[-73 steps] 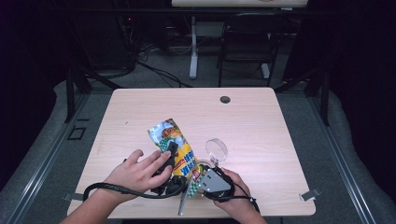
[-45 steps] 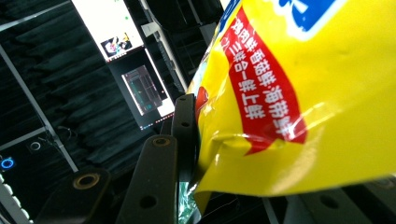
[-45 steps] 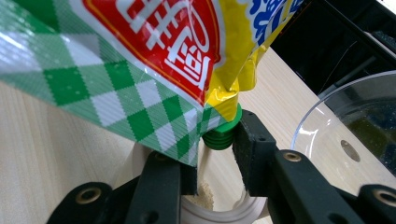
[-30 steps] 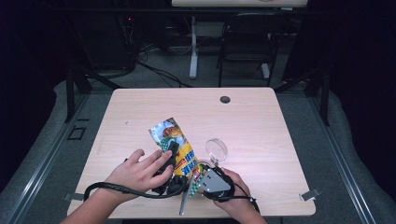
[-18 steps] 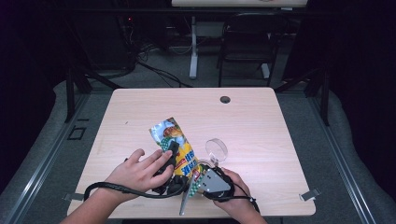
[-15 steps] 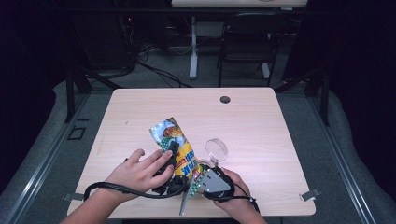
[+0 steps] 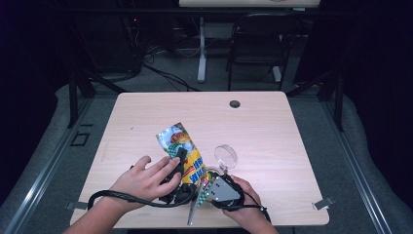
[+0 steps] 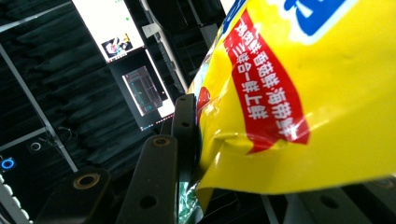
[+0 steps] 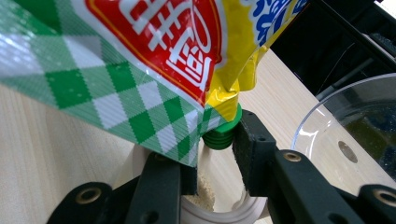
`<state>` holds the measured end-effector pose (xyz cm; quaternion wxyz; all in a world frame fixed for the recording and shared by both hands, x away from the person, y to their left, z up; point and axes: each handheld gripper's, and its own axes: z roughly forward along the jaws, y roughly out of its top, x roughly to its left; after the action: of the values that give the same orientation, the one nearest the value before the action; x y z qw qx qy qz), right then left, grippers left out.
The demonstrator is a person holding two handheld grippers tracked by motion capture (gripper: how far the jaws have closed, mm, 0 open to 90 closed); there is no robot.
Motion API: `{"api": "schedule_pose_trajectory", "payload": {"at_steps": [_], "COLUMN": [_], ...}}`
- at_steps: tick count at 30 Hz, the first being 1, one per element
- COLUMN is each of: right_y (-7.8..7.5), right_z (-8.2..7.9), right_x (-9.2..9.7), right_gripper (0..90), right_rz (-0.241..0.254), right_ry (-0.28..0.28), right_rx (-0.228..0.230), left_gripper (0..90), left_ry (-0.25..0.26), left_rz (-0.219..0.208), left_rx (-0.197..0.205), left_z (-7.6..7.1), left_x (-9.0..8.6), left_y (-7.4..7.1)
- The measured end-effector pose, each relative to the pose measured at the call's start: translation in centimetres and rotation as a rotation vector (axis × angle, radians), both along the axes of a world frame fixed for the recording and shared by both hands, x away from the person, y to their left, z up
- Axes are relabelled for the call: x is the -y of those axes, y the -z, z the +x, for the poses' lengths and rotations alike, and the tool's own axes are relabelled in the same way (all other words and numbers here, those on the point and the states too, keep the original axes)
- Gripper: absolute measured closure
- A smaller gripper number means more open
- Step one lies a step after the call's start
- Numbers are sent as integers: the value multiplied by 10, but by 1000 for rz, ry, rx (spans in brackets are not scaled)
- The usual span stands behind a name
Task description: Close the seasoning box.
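While the left tongs (image 7: pixel 181 155) squeeze the yellow pouch (image 7: pixel 184 147) from above the table (image 7: pixel 272 122), they should keep it steady. Up close, that pouch (image 8: pixel 299 93) is pinched tight. The right tongs (image 9: pixel 212 154) clamp its green cap (image 9: pixel 223 133); twist slowly, near the clear bowl (image 9: pixel 345 135).

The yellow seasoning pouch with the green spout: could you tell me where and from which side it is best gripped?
Grip the yellow seasoning pouch across its flat body with the left claw, from the side, as its broad faces crease easily. Bring the right claw to the green spout from below: it is a small ribbed cylinder at the bottom corner, rigid enough to pinch.
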<state>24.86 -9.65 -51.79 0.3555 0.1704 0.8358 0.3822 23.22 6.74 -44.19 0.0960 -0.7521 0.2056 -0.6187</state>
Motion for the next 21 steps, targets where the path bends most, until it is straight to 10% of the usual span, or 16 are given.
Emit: {"api": "schedule_pose_trajectory", "payload": {"at_steps": [21], "right_y": [0], "right_z": [-1], "right_x": [0], "right_gripper": [718], "right_rz": [-8], "right_ry": [2], "right_rx": [8], "left_gripper": [735], "left_ry": [-5], "left_rz": [-4], "left_rx": [-9], "left_z": [0], "left_x": [1], "left_y": [-1]}}
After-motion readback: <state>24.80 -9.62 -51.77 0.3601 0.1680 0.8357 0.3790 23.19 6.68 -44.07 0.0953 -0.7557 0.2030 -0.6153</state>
